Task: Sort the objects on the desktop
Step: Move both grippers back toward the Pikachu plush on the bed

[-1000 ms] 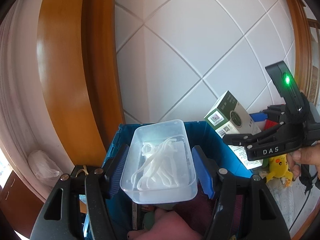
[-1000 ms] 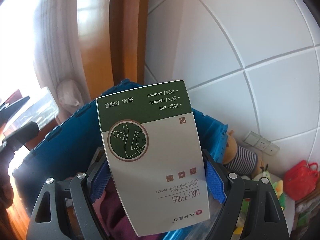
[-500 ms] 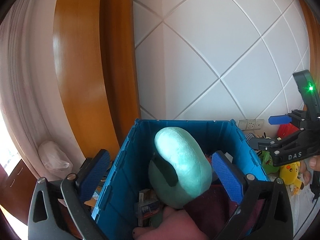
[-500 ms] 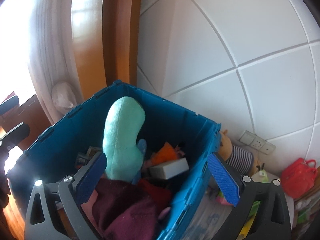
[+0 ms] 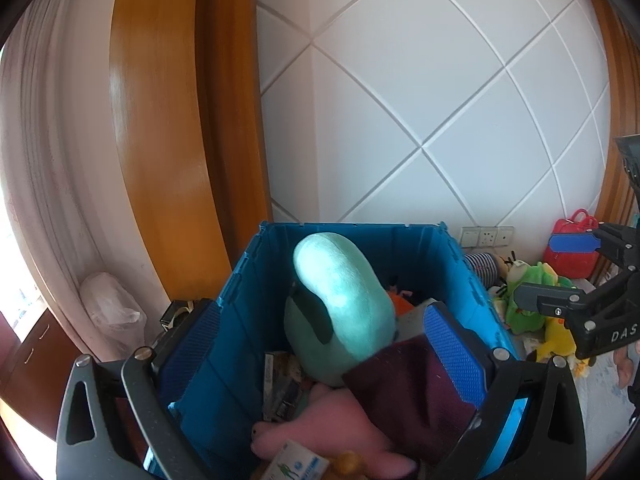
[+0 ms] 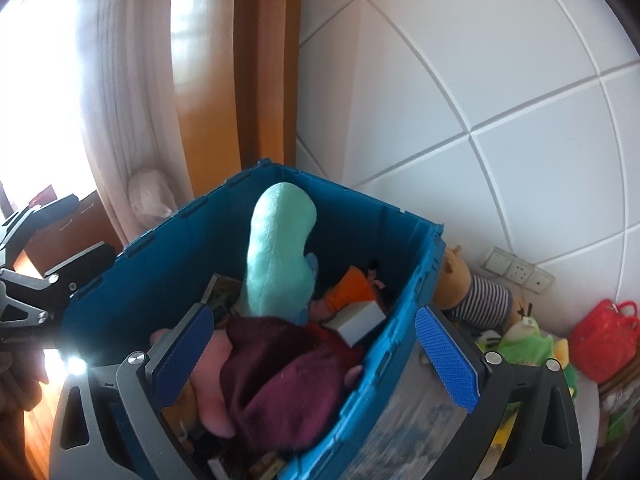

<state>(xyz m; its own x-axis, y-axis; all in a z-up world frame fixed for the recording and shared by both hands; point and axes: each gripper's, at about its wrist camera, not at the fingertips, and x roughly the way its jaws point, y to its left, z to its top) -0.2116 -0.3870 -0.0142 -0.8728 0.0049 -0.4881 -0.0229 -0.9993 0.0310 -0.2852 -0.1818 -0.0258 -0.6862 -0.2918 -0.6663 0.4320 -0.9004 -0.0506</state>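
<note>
- Right now both of my tools hang over the deep blue plastic crate [image 5: 244, 320], and I place everything else against that crate.
- My left gripper [image 5: 320, 344] has its jaws spread wide with nothing between the blue pads; one pad sits outside the crate's left wall, the other over its inside.
- My right gripper [image 6: 316, 360] is just as wide and empty, straddling the crate's right wall.
- Inside the crate a long mint-green plush toy [image 5: 340, 296] stands nearly upright, long axis vertical, its rounded top poking just above the rim and leaning a little toward the back wall.
- A dark maroon cloth [image 6: 280, 380] lies slumped at the plush's foot, near the crate's front.
- A pink soft toy [image 5: 332, 424] lies under that cloth.
- A white rectangular box [image 6: 360, 320] lies flat against the crate's right wall, long axis running toward the back corner.
- A small printed white carton [image 5: 298, 462] rests at the crate's front edge.
- Outside the crate's right wall, a red handbag [image 6: 604, 340] sits well apart on the floor.
</note>
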